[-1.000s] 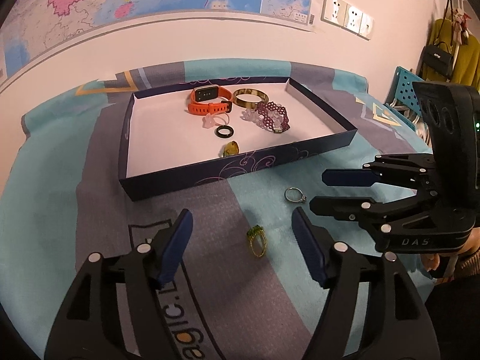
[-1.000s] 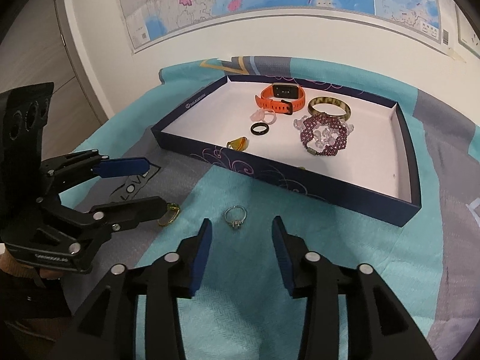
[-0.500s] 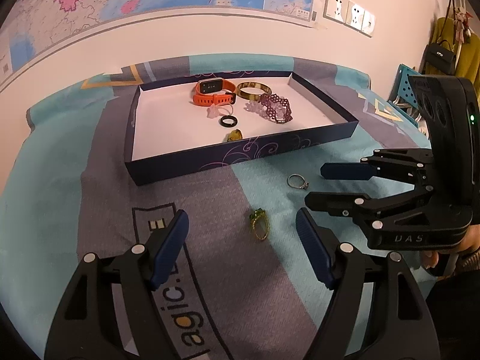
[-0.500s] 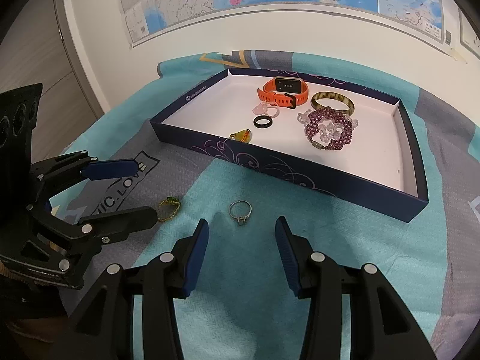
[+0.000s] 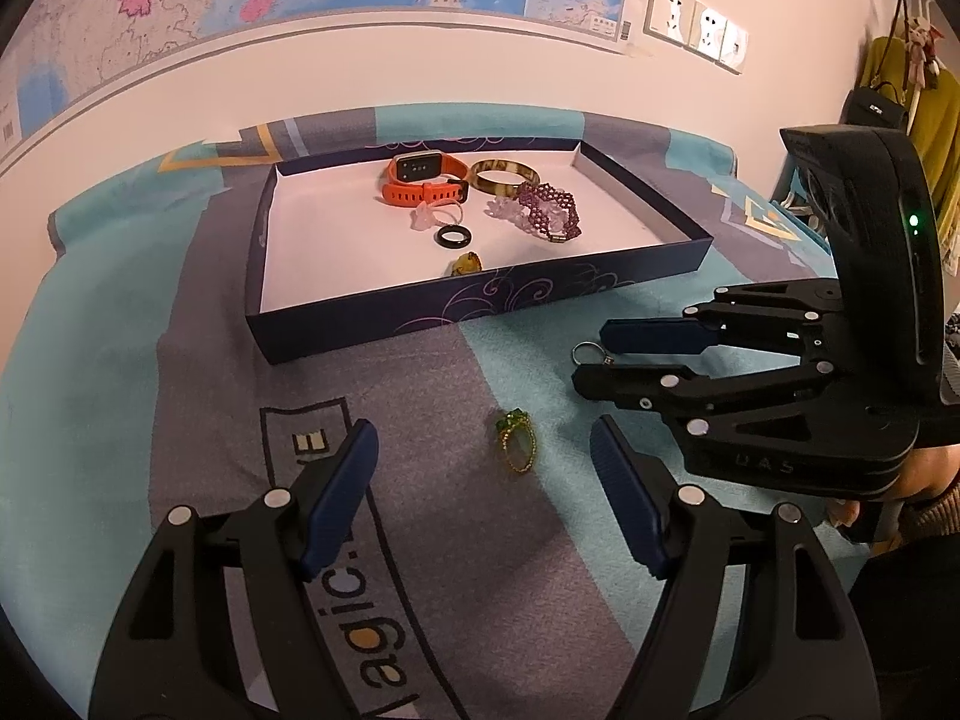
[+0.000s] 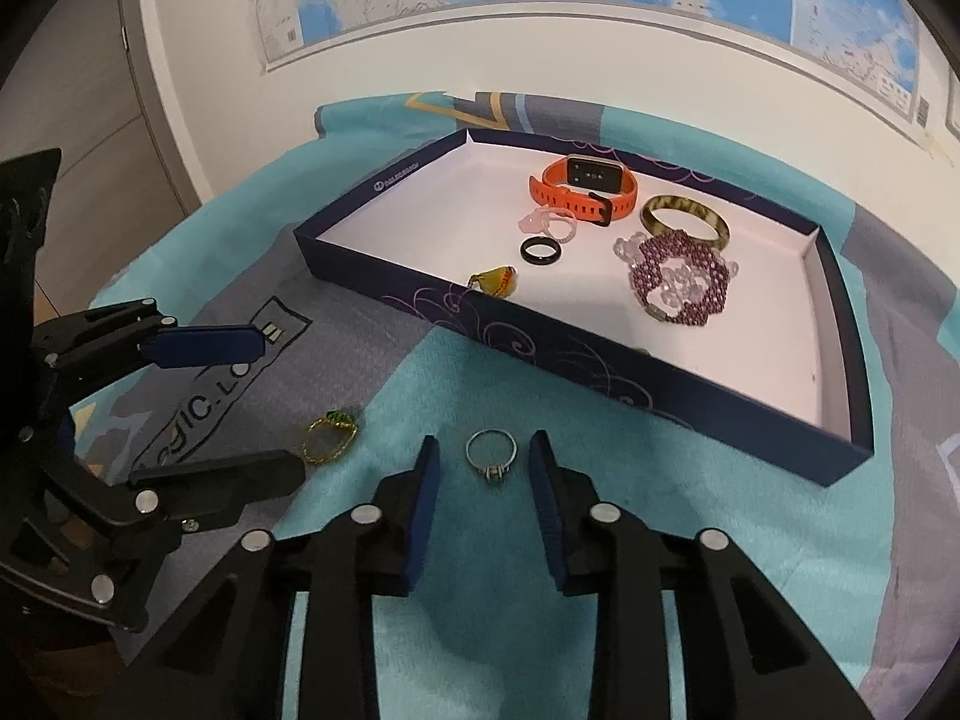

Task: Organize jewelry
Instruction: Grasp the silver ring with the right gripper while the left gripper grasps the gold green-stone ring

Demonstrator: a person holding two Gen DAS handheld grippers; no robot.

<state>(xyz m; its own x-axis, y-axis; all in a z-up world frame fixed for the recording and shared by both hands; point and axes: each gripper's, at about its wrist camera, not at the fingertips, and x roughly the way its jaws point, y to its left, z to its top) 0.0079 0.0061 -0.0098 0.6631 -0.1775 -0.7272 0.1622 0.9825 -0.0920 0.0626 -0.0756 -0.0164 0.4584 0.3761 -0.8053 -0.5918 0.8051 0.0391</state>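
Observation:
A dark blue tray with a white floor holds an orange watch, a brown bangle, a purple bead bracelet, a pink ring, a black ring and an amber ring. A gold ring with a green stone lies on the cloth between my open left gripper's fingers. A silver ring lies between my open right gripper's fingertips.
The table is covered by a teal and grey cloth with printed letters. A white wall with a map and sockets stands behind the tray. Bags and clothes hang at the far right.
The right gripper has moved forward so that its fingertips now flank the silver ring. The left gripper has drawn back and risen a little; the green ring stays between its fingers.

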